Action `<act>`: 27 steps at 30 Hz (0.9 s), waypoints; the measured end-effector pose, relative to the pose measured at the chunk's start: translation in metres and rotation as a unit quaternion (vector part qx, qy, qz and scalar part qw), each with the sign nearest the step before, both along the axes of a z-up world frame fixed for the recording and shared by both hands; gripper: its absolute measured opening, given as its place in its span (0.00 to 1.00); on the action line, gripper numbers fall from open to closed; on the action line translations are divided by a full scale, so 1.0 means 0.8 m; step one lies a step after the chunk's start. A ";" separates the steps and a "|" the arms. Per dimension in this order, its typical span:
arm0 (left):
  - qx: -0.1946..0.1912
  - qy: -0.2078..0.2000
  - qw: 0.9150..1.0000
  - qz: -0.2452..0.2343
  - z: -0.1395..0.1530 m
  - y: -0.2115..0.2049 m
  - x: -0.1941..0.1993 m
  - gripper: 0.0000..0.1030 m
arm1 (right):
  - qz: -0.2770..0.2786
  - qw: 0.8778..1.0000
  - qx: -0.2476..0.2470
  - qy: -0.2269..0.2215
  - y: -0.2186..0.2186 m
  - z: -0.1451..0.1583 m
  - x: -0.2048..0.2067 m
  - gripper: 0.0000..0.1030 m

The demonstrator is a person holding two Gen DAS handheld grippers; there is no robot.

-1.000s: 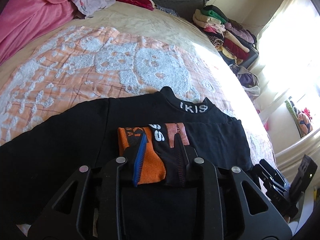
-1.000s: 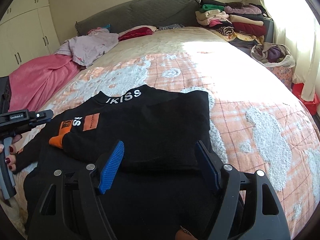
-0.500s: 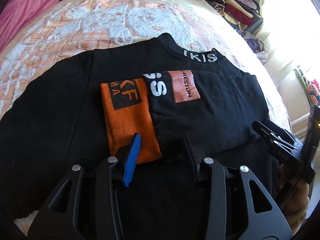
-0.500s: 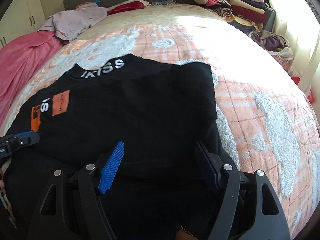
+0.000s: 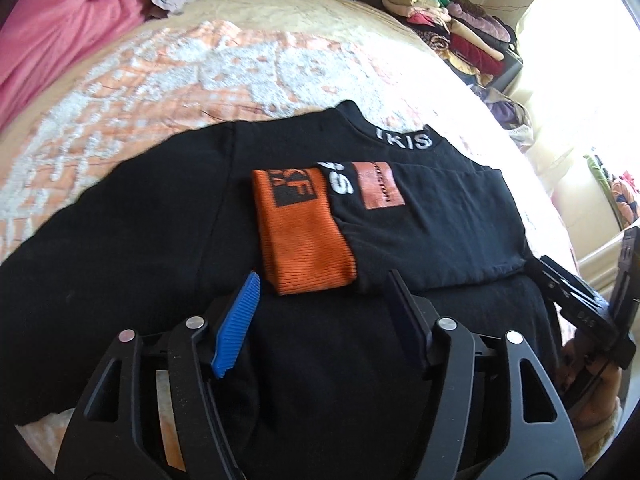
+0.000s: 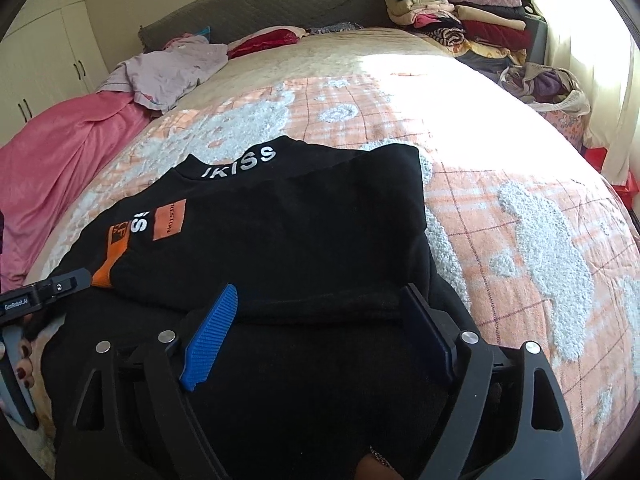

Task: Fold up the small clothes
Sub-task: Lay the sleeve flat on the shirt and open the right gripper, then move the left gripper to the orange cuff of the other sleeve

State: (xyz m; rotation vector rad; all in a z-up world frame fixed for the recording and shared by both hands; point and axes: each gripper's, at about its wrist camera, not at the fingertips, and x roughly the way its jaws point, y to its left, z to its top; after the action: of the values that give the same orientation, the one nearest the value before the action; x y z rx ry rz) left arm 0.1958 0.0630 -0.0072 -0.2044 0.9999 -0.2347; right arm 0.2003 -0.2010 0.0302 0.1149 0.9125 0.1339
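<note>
Comparing with half a second ago: my left tongs (image 5: pixel 320 300) have drawn back from the orange cuff (image 5: pixel 304 236) and gape wider, empty. Right tongs (image 6: pixel 320 320) remain wide open, empty, over the black sweater (image 6: pixel 304 232) on the bed (image 6: pixel 520 208).

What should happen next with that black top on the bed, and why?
Probably the left gripper takes the other sleeve, lying spread out flat, and folds it across. The sleeve with the orange cuff already lies across the black top, and both grippers are open.
</note>
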 end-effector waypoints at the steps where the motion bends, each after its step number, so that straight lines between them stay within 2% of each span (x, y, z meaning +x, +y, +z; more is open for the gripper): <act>1: 0.005 -0.008 1.000 0.004 0.003 0.002 -0.004 0.58 | 0.001 1.000 0.000 -0.005 0.002 0.004 -0.003 0.83; 3: 0.013 -0.021 1.000 0.014 0.008 0.007 -0.010 0.66 | 0.003 1.000 0.000 -0.017 0.006 0.010 -0.009 0.87; 5: 0.017 -0.030 0.999 0.021 0.011 0.012 -0.016 0.69 | 0.006 1.000 0.004 -0.029 0.012 0.016 -0.014 0.91; 12: 0.031 -0.064 0.996 0.057 0.022 0.029 -0.036 0.90 | 0.019 0.998 0.013 -0.057 0.038 0.032 -0.026 0.95; 19: 0.035 -0.095 0.989 0.109 0.035 0.056 -0.053 0.91 | 0.048 0.996 0.014 -0.071 0.068 0.045 -0.032 0.95; 27: 0.036 -0.103 0.980 0.169 0.036 0.091 -0.068 0.91 | 0.087 0.993 0.009 -0.084 0.105 0.058 -0.040 0.95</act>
State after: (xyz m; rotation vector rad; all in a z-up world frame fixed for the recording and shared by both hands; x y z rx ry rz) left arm 0.1416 0.1358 0.0219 -0.2741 0.7525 0.0910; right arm 0.1680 -0.1172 0.0769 0.0399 0.7534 0.3098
